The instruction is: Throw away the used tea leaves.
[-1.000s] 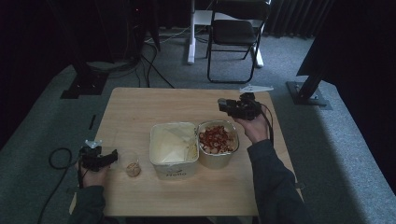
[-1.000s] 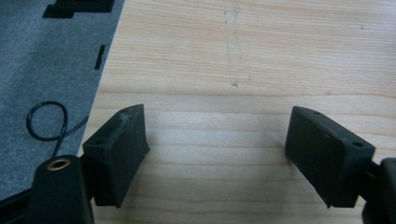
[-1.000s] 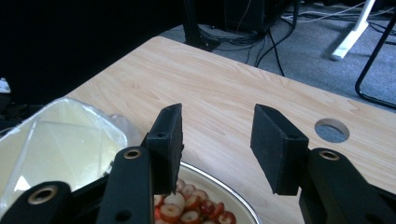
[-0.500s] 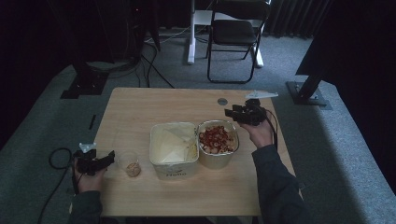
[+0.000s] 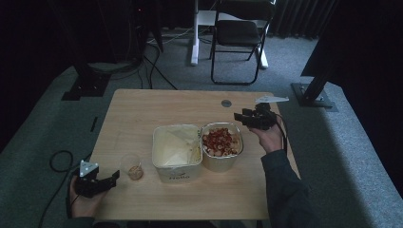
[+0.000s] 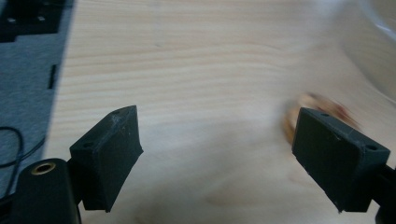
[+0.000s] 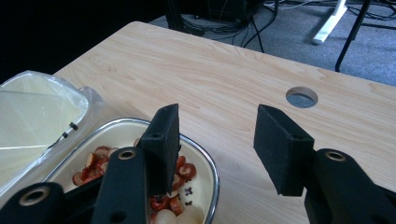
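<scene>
My left gripper (image 5: 110, 178) is at the table's near left corner, to the left of a small clear cup (image 5: 132, 167) with brown bits in it. Its jaws have just been opening and are wide apart (image 6: 219, 130) over bare wood with nothing between them; the cup (image 6: 317, 106) shows blurred behind one jaw. My right gripper (image 5: 240, 117) is open just beyond the right far rim of a metal-rimmed bowl (image 5: 221, 142) of red and pale food. One pad (image 7: 163, 135) hangs over that bowl (image 7: 205, 158), and nothing is held in the gap (image 7: 217, 135).
A square pale plastic tub (image 5: 176, 151) with a film cover touches the bowl's left side. A round cable hole (image 5: 226, 102) is in the table's far right part. Beyond the table are a folding chair (image 5: 237, 38), stand feet and floor cables.
The left gripper has drawn back from the small cup toward the near table edge, with its jaws now wider. The right gripper has come down and nearer, to the bowl's far rim.
</scene>
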